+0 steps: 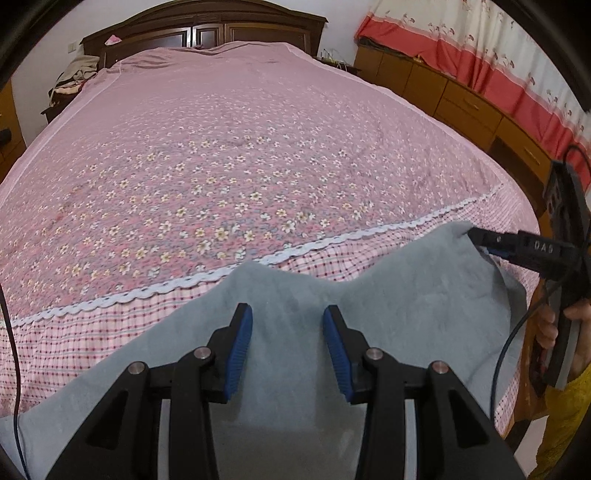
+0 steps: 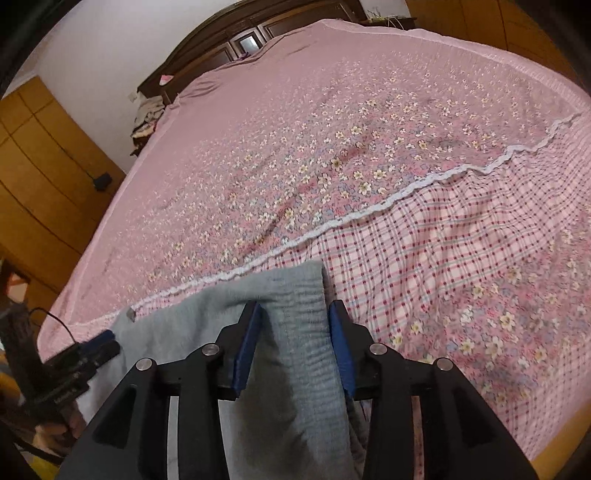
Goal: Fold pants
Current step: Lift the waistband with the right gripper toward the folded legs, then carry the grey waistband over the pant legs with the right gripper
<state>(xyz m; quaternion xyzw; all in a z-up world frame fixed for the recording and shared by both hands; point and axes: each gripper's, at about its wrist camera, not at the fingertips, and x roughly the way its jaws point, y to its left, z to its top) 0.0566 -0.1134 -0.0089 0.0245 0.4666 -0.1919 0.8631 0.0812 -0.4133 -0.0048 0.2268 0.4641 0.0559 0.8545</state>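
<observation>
2 grippers, the left gripper [image 1: 288, 325] and right gripper [image 2: 293, 325], are held with jaws parted over the grey pants [image 1: 388, 295] spread at the bed's [image 1: 240, 147] near edge, so an edge must be gripped next.

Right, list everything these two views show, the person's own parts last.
grey fleece pants: one, grey, draped over the near edge of the bed
pink floral bedspread: one, pink with a checked border and white lace trim, covering the bed
dark wooden headboard: one, dark brown, at the far end of the bed
pile of clothes: one, mixed pale colours, left of the headboard
low wooden cabinets: one row, orange-brown, along the right wall
flowered curtain: one, cream and red, above the cabinets
left gripper: one, black with blue pads, over the pants
right gripper: one, black with blue pads, grey fabric between its jaws
hand: one, holding the right gripper
</observation>
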